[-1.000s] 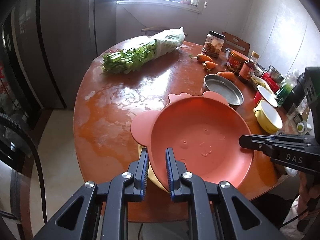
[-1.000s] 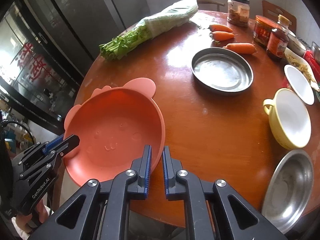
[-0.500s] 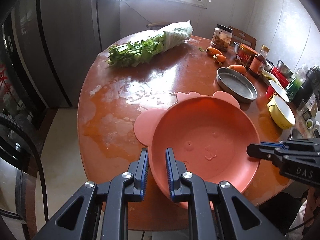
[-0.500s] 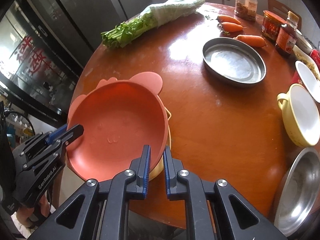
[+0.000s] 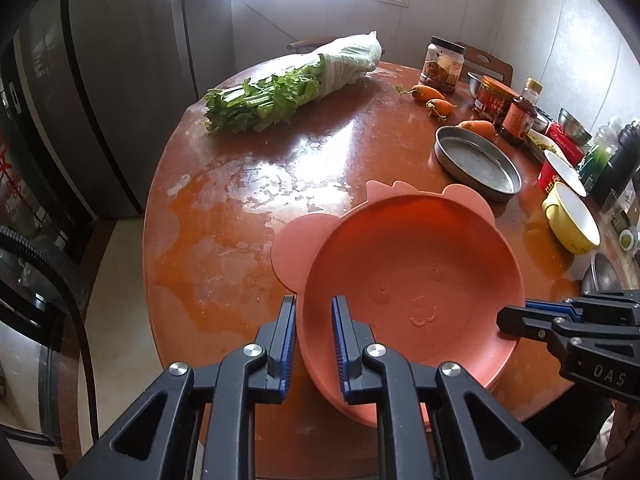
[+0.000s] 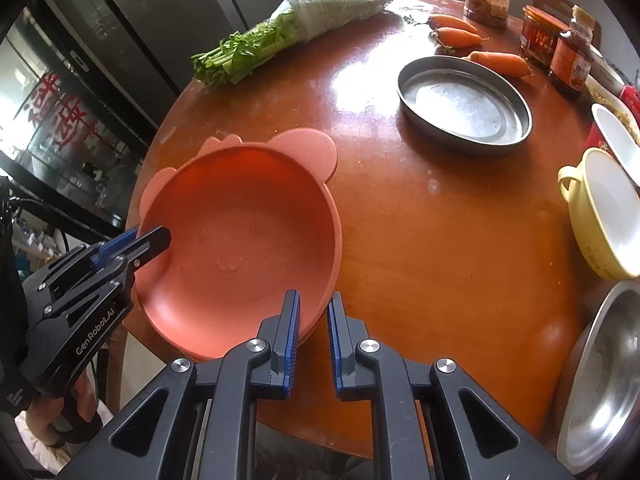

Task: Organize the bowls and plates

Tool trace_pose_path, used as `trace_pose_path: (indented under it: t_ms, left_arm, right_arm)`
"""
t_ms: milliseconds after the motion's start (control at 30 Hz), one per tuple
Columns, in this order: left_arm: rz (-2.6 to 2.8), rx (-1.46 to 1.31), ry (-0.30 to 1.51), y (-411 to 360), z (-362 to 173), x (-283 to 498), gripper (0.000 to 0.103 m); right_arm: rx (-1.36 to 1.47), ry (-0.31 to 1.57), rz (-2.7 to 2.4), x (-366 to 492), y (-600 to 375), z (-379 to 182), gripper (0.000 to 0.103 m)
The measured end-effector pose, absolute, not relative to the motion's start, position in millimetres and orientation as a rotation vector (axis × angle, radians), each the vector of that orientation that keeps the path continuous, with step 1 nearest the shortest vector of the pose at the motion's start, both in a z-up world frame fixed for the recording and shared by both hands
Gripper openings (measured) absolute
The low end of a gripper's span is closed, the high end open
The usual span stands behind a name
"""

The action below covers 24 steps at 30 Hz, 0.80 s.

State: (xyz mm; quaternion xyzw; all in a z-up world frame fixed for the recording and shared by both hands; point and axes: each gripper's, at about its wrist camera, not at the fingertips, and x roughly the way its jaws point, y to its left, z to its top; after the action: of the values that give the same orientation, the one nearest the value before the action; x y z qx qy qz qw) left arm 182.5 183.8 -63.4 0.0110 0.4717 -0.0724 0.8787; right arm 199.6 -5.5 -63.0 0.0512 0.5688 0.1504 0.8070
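Observation:
A salmon-pink bear-eared bowl [image 5: 412, 280] sits at the near edge of the round wooden table [image 5: 248, 208]; it also shows in the right wrist view [image 6: 244, 240]. My left gripper [image 5: 314, 320] is shut on its left rim, one finger inside and one outside. My right gripper [image 6: 313, 316] is shut on the opposite rim. Each gripper shows in the other's view: the right [image 5: 516, 316], the left [image 6: 152, 240]. A steel round pan [image 6: 464, 100], a yellow handled bowl [image 6: 600, 216] and a steel bowl [image 6: 600, 380] stand to the right.
A bundle of celery in a bag [image 5: 288, 84] lies at the far side. Carrots [image 6: 456, 32], jars and a sauce bottle [image 6: 568, 60] crowd the far right. A white bowl [image 6: 616, 140] stands beyond the yellow one. A dark fridge [image 5: 80, 120] stands left of the table.
The pink bowl has come down level, covering the yellow rim that showed beneath it. Both grippers kept their hold on its rims.

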Motion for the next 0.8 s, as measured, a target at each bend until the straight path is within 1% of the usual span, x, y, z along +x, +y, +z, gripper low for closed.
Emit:
trace_pose_path:
  t_ms: [167, 400, 633, 767, 800]
  left_arm:
    - [-0.151, 0.021, 0.987, 183.9, -64.0, 186.6, 0.019]
    - [-0.136, 0.059, 0.994, 177.5, -66.0, 187.3, 0.032]
    - [-0.117, 0.058, 0.991, 180.7, -64.9, 185.1, 0.033]
    - [-0.098, 0.070, 0.975, 183.4, -61.1, 182.6, 0.045]
    - [-0.095, 0.068, 0.972, 184.5, -60.3, 182.7, 0.046]
  right_arm:
    - [0.100, 1.214, 0.319, 200.6, -3.8, -62.3, 0.014]
    - [0.102, 1.209, 0.323, 200.5, -3.5, -60.6, 0.015]
    - [0.092, 1.192, 0.318, 197.7, -5.2, -54.1, 0.016]
    - [0.085, 1.194, 0.314, 196.8, -4.4, -53.8, 0.016]
    - [0.078, 1.193, 0.308, 196.3, -4.4, -53.5, 0.018]
